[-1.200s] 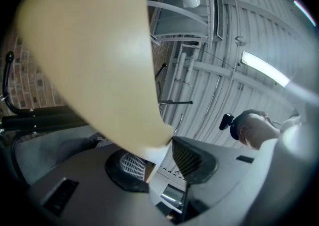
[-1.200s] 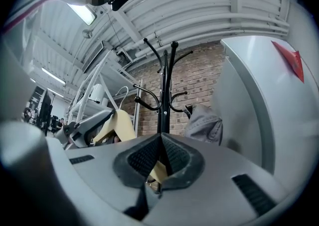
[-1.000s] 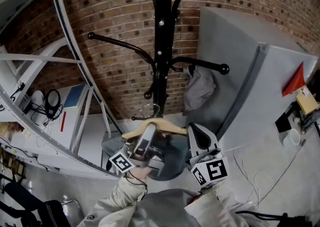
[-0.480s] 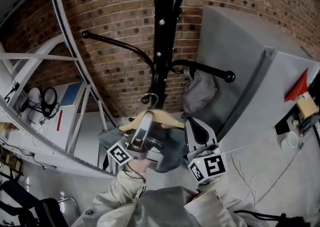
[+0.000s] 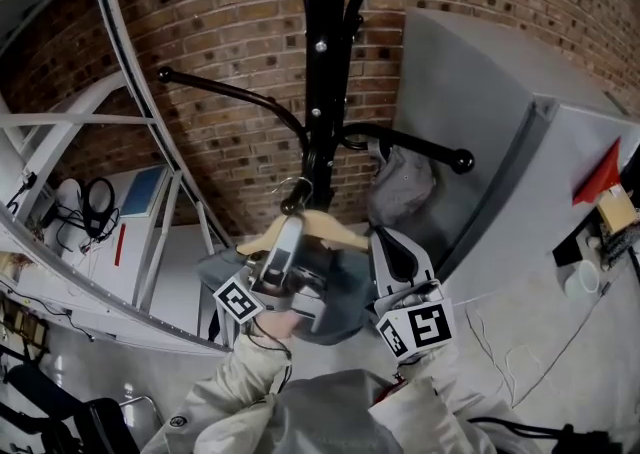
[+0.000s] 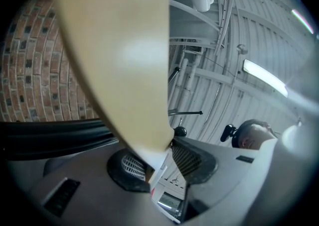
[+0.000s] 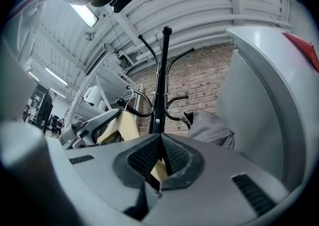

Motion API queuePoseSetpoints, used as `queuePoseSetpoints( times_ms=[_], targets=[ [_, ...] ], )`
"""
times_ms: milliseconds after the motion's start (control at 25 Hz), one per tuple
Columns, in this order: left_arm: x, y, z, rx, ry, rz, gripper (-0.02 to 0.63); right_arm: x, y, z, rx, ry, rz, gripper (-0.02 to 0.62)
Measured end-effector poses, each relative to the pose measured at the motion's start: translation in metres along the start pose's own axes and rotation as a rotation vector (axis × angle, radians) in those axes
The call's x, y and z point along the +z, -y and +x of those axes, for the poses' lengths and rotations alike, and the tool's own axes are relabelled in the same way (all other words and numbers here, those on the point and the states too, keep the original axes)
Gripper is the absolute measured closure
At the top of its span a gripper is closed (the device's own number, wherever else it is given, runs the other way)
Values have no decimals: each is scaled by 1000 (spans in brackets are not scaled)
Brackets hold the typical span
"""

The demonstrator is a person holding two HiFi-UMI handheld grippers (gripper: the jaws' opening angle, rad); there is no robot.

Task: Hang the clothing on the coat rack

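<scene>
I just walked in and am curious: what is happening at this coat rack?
A person holds a wooden hanger with a dark garment on it: the left gripper and the right gripper each clamp the wood. Its metal hook is beside a low arm of the black coat rack; whether it has caught is unclear.

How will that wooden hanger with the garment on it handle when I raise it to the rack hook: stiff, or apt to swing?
The wooden hanger looks rigid and thick, so it should probably keep its shape when lifted. The garment draped on it sags in loose folds, so it will likely sway and shift the balance.
</scene>
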State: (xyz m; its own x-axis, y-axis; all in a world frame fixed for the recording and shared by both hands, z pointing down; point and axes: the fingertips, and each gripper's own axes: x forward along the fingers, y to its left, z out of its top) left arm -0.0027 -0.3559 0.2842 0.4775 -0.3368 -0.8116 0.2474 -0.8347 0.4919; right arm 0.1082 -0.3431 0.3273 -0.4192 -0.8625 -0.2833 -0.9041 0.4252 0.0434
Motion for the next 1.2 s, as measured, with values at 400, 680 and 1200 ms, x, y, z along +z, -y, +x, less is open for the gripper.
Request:
queuePoseSetpoints(
  times_ms=[400, 680, 1200],
  targets=[
    [-1, -21, 0, 25, 0, -35, 469, -13, 9, 6, -11, -37, 4, 571],
    [-1, -35, -9, 47, 26, -63, 469, -28, 12, 6, -16, -71, 9, 571],
    [-1, -52, -19, 81, 51, -80, 469, -51, 12, 8, -6, -121, 23, 571]
  ],
)
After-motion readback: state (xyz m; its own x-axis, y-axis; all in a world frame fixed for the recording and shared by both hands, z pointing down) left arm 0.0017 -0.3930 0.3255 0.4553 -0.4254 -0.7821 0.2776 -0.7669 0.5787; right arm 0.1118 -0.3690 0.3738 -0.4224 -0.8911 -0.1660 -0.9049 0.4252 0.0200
